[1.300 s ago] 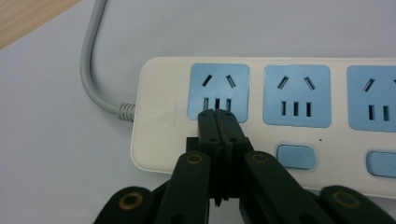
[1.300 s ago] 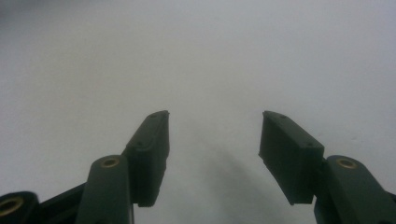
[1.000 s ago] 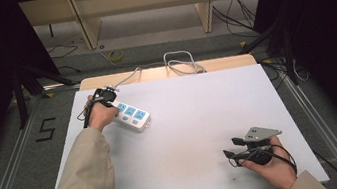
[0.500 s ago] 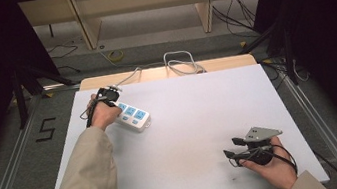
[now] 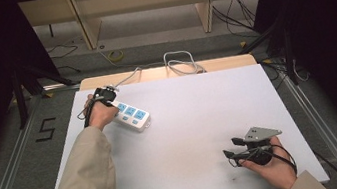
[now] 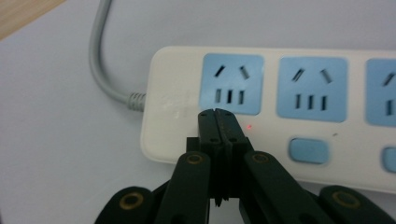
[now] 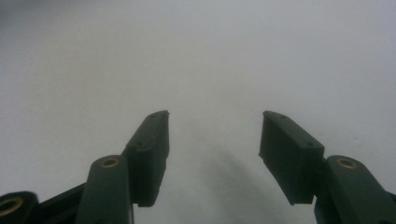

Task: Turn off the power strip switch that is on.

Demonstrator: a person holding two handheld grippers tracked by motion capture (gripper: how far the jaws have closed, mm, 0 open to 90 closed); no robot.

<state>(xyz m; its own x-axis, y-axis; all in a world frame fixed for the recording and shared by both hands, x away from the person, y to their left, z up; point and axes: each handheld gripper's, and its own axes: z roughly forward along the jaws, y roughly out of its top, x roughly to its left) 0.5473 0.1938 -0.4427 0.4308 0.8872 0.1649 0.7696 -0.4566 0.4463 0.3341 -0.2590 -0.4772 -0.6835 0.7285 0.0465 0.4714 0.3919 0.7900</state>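
Observation:
A white power strip (image 5: 131, 115) with blue sockets lies at the table's back left, its grey cable (image 5: 179, 61) running off the far edge. My left gripper (image 5: 112, 102) is shut, with nothing between its jaws. In the left gripper view its closed tips (image 6: 218, 113) rest on the power strip (image 6: 299, 70) just below the first blue socket (image 6: 230, 84), beside a blue switch (image 6: 308, 150). A small red light (image 6: 250, 127) glows next to the tips. My right gripper (image 5: 230, 147) lies near the table's front right, open, over bare white surface (image 7: 215, 56).
The white table top (image 5: 195, 120) has wide free room between the two hands. A wooden strip (image 5: 222, 63) edges the table's far side, where the cable coils. Floor cables and shelf legs (image 5: 207, 13) lie beyond it. A sleeved left forearm (image 5: 86, 182) crosses the front left.

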